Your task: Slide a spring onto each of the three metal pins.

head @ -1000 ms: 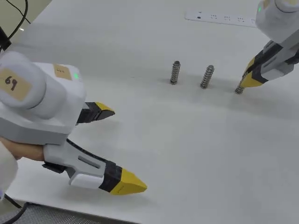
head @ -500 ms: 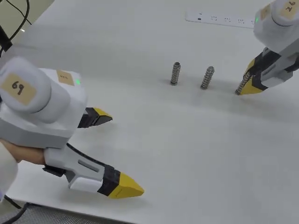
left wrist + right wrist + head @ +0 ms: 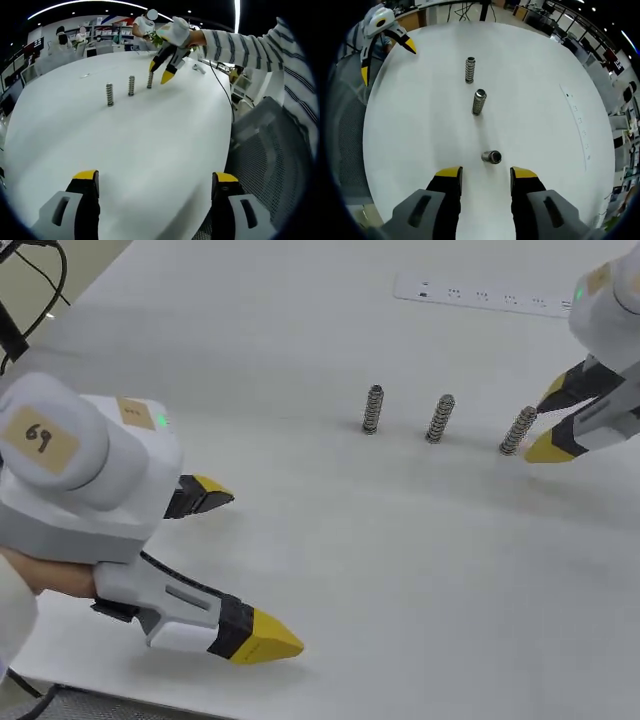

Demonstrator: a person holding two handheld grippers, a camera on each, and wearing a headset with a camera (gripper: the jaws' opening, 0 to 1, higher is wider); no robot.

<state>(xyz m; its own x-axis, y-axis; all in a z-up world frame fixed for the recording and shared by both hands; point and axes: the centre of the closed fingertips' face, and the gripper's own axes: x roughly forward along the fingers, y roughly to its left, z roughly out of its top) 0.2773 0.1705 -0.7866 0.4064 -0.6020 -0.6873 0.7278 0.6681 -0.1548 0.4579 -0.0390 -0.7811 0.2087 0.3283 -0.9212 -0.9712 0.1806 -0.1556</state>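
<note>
Row at 1 o'clock on table: first spring, second spring, third spring, all upright. At 2 o'clock, right gripper, jaws apart, tips just beside third spring, not clamping it. At 8 o'clock, left gripper, jaws wide apart, holding nothing, well apart from the row.

Three springs stand in a row across the bench: the left spring, the middle spring and the right spring. The right tool sits just right of the right spring. A power strip lies behind the row, near the far edge. The left tool is well apart, at the near left.
</note>
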